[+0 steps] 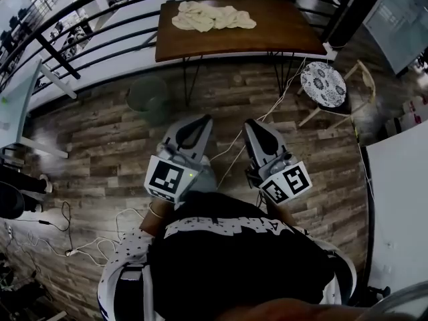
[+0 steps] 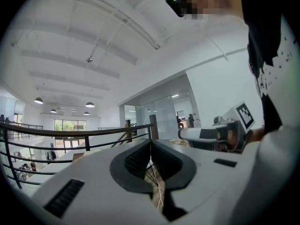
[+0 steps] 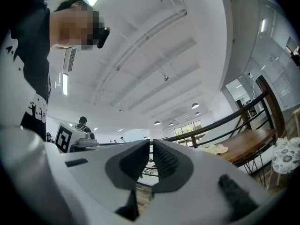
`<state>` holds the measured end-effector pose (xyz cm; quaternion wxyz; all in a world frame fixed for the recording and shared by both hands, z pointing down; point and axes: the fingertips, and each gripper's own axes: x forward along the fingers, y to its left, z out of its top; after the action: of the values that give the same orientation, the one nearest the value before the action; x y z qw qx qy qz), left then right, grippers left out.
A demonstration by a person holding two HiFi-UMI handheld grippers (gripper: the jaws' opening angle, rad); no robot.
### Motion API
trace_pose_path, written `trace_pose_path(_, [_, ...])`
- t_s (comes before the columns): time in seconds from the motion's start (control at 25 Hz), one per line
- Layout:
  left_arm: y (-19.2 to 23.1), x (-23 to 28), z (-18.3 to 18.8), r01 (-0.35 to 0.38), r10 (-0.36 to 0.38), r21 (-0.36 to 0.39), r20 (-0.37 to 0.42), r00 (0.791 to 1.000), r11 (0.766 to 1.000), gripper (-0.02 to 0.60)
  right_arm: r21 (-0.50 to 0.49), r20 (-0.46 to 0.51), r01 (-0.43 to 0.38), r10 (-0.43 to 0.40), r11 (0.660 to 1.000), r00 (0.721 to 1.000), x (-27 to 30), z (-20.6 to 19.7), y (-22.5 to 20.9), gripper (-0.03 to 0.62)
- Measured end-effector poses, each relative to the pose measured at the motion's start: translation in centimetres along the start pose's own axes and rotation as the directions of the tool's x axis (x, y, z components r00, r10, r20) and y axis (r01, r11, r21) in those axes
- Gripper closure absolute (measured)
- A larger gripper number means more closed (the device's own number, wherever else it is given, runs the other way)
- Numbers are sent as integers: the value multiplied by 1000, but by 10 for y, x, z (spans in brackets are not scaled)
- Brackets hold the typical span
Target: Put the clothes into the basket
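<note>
Left hand-held gripper: jaws pressed together with nothing between the pads. It is held out level in front of the person's chest, its marker cube nearest the body.
Right hand-held gripper: jaws also closed and empty. It sits just beside the left one, at its 3 o'clock, and the two point the same way.
Clothes: a crumpled cream heap on the counter. In the head view it is at 12 o'clock from both hand-held grippers and well apart from them. In the right gripper view it shows small and far, at about 3 o'clock of the closed jaws.
Basket: pale green and see-through, standing on the floor near the counter's left legs. It is at about 10 o'clock from the left hand-held gripper and nearer to it than the clothes are.
Counter: a dark brown wooden top on thin black legs, bare apart from the clothes lying towards its far left.
Floor: wood planks in mixed brown tones. White cables trail across it at the 8 o'clock side.
Stool: has a round patterned seat and stands at the counter's right end.
Railing: black bars run behind the counter, with a lower level visible beyond them.
Room: a white ceiling with round hanging lamps and glass walls further back.
</note>
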<state>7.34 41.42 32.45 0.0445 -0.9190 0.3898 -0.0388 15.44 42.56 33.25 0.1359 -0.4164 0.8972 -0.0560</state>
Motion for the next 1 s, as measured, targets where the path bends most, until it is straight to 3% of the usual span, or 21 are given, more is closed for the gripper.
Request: trace_pose_path(1.0, [47,72,-5,67,-66,-19,14,998,998,566,-26,-28,21,-22,999,999,58,0,-55,560])
